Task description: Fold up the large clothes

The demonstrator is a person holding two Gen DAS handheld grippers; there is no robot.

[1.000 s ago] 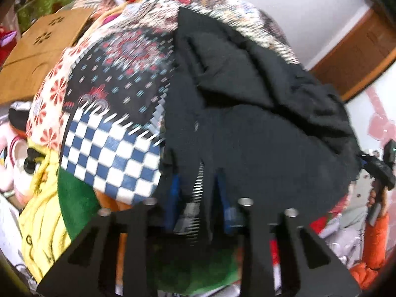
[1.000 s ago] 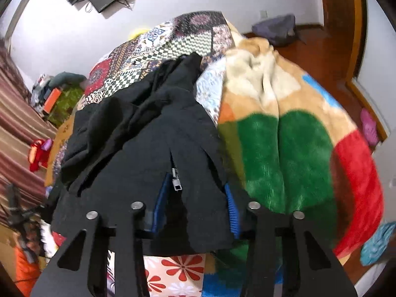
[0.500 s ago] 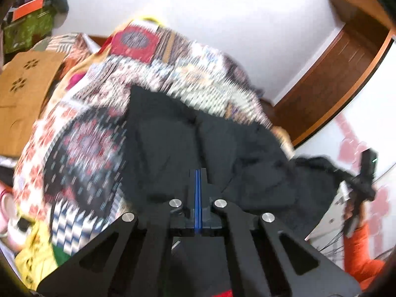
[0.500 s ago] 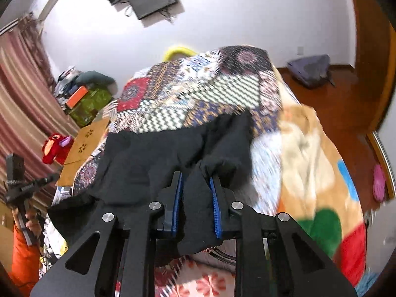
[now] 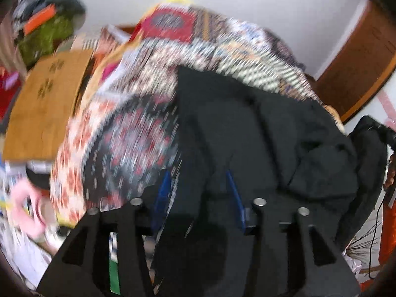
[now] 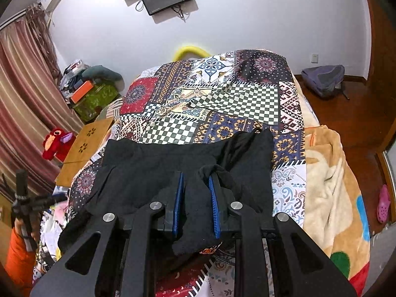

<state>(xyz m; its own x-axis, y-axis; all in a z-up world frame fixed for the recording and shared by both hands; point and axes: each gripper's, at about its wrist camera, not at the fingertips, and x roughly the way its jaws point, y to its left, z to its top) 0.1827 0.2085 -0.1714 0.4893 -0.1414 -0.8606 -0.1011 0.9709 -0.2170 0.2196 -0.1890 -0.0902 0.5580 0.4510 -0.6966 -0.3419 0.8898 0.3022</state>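
Observation:
A large black garment [image 6: 153, 168] lies spread across the near half of a patchwork quilt [image 6: 222, 99]. My right gripper [image 6: 196, 180] is shut on a bunched fold of it, and black cloth hangs out below the blue pads [image 6: 179, 198]. In the blurred left wrist view the garment [image 5: 247, 128] covers the right side of the quilt [image 5: 138, 136]. My left gripper [image 5: 198, 185] hangs over the garment's left edge and its jaws are opening. Its blue pads [image 5: 163, 190] stand apart from the cloth between them and do not press it.
A beige, green and red fleece blanket [image 6: 329, 173] covers the bed's right side. A wooden board [image 6: 84, 153], a red plush toy [image 6: 55, 141] and green boxes [image 6: 96, 99] crowd the left. A backpack [image 6: 324, 79] lies on the wooden floor. A hand in an orange sleeve [image 6: 17, 255] is at lower left.
The left gripper's jaws, shut half a second ago, now stand apart. The right gripper closed on a fold of the black garment and rose, so more of the quilt shows behind it.

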